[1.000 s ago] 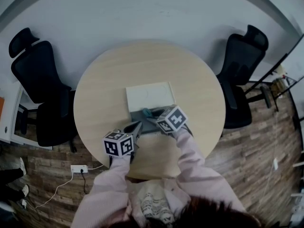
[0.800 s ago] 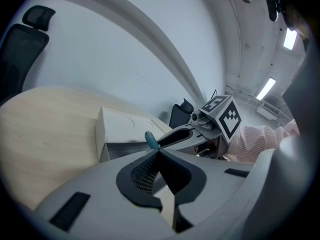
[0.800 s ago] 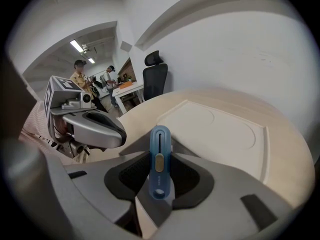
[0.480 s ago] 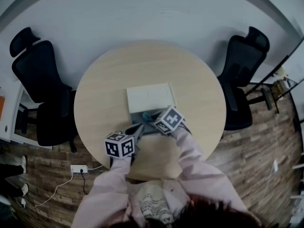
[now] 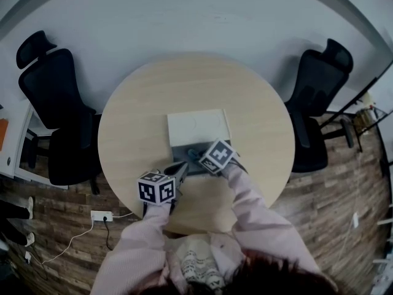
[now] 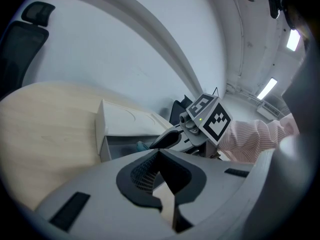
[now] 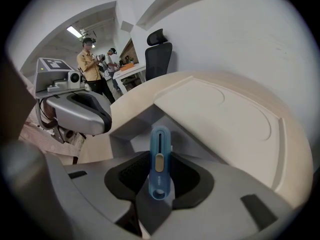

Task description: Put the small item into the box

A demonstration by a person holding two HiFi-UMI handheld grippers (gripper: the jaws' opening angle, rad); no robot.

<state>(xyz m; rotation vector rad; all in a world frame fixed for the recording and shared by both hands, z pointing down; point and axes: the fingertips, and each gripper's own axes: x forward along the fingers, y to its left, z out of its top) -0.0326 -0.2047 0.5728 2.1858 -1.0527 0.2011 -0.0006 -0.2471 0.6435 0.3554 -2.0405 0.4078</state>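
Over the open box point(image 5: 182, 157), the right tongs point(image 7: 160, 156) have shifted a little to their left and nearer the person since a second ago. The left tongs point(image 6: 159, 154) have kept their place at the box's near left corner. The right tongs grip one small blue item point(image 7: 160, 139) upright between their jaws, just as before. Its far end points into the grey inside of the box, though whether it touches the bottom cannot be told. The left tongs are closed with nothing between them.

Just left of the right tongs stand the left ones, close by but apart. Just beyond both, the box's white lid point(image 5: 198, 126) lies flat on the round table point(image 5: 141, 121), hinged back from the grey tray. Behind the tongs are the person's pink sleeves point(image 5: 258, 220). Farther off, one black chair point(image 5: 52, 103) stands to the left and another point(image 5: 316, 97) to the right. A power strip point(image 5: 101, 216) lies on the wooden floor point(image 5: 344, 183).

Counted: two tongs, one blue item, one box, one table, two chairs.
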